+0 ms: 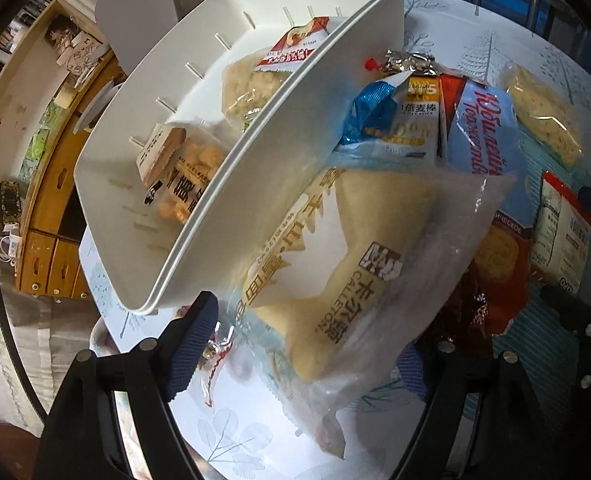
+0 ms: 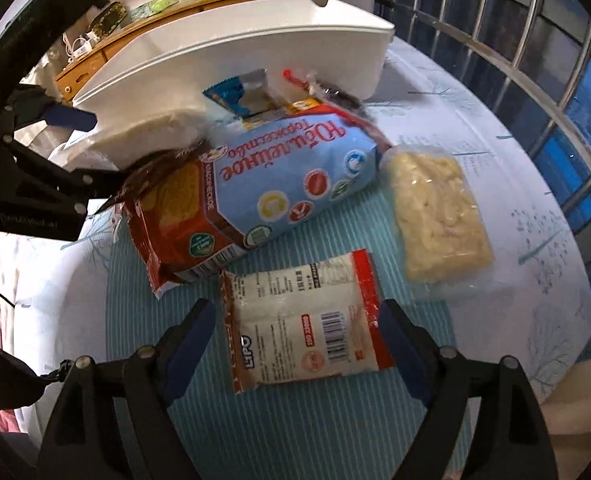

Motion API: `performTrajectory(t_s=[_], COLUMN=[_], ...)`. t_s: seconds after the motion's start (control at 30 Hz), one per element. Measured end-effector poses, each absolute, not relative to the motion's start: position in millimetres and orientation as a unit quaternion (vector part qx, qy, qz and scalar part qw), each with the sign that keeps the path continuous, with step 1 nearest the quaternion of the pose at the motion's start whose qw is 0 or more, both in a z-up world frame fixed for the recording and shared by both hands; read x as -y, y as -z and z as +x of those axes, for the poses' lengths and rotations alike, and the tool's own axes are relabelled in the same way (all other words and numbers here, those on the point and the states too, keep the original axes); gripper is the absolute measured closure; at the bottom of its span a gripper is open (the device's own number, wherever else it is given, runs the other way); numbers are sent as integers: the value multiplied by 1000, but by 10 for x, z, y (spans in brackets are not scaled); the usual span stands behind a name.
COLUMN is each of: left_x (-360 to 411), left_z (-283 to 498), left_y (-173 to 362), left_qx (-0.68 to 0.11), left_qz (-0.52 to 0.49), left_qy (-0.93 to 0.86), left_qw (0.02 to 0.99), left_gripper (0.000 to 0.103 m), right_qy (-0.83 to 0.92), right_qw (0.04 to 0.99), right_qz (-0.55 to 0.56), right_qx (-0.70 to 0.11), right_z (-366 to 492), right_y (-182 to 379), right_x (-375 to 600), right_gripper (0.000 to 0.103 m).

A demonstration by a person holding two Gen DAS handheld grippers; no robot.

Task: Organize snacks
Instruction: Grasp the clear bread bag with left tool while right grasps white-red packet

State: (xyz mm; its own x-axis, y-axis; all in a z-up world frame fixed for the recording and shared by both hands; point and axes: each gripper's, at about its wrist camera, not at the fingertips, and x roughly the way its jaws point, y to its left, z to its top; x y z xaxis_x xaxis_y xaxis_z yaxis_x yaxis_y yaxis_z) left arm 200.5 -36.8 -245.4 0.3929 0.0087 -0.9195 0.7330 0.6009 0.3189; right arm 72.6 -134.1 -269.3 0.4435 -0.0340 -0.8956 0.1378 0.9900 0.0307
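In the left wrist view a bread packet (image 1: pixel 335 264) in clear wrap lies on the table against the white bin (image 1: pixel 255 160). My left gripper (image 1: pixel 301 356) is open around its near end, with a gap at the left pad. The bin holds several snack packets. In the right wrist view my right gripper (image 2: pixel 295 344) stands open over a red-and-white packet (image 2: pixel 303 320), which lies flat between the pads without being pressed. Beyond it lie a blue biscuit pack (image 2: pixel 287 176) and a clear pack of yellow snacks (image 2: pixel 435 216). The bin (image 2: pixel 231 52) sits behind them.
More small packets (image 1: pixel 407 120) are piled against the bin's wall. A printed tablecloth (image 2: pixel 495 128) covers the round table. A metal railing (image 2: pixel 535 60) runs past its far right edge. Wooden drawers (image 1: pixel 47 256) stand to the left, beyond the table.
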Motion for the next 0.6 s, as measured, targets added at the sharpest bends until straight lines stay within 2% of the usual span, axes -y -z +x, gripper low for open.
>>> performTrajectory(t_s=[0.07, 0.13, 0.2, 0.37, 0.6], left_x=[366, 358, 353, 363, 294], left_z=[2035, 2068, 2068, 1992, 1919], left_y=[2456, 2458, 2448, 2441, 2402], left_qx=[-498, -503, -509, -499, -493], left_qz=[366, 353, 338, 334, 338], left_qy=[250, 263, 280, 285, 283], left_qw=[745, 744, 740, 747, 750], left_gripper=[22, 29, 46, 60, 69], right_qy=[46, 45, 50, 43, 54], right_qw=[847, 843, 840, 840, 834], right_qz=[53, 52, 45, 45, 30], right_qx=[-527, -533, -538, -540, -549], right_z=[746, 754, 735, 712, 725], right_y=[2716, 2730, 2736, 2714, 2643], right_x=[1370, 1385, 1379, 1358, 1260], right_gripper=[19, 19, 25, 36, 50])
